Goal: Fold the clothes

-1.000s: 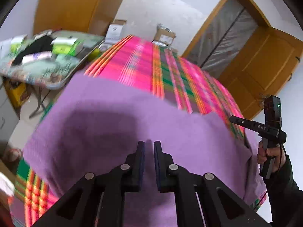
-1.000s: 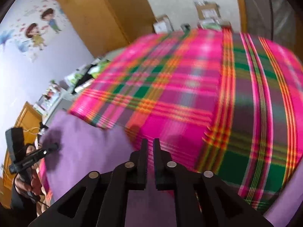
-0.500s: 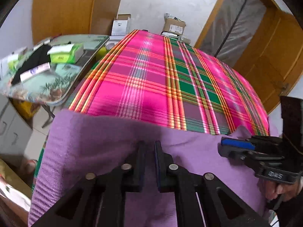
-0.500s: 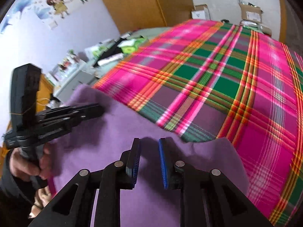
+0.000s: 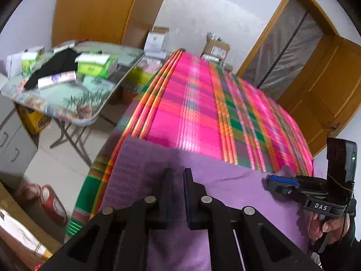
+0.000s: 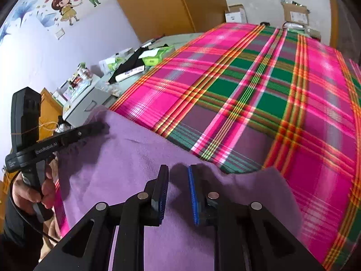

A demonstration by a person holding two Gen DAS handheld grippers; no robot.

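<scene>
1. A purple fleece garment (image 5: 225, 194) lies spread over the near end of a bed covered with a pink, green and orange plaid blanket (image 5: 194, 117).
2. The left gripper (image 5: 178, 174) has its jaws drawn close, with only a narrow gap; its tips sit at the garment's far left edge, and whether cloth is pinched between them cannot be told.
3. The right gripper (image 6: 178, 171) has just been opening; a clear gap shows between its blue pads (image 6: 193, 194), which hover over the garment's far edge without pressing it.
4. A hand (image 6: 29, 192) in a dark sleeve grips the left gripper's handle.
5. Beside the bed stands a folding table (image 5: 74, 110) carrying green tissue boxes (image 5: 97, 65) and a black cloth (image 5: 54, 65).
</scene>
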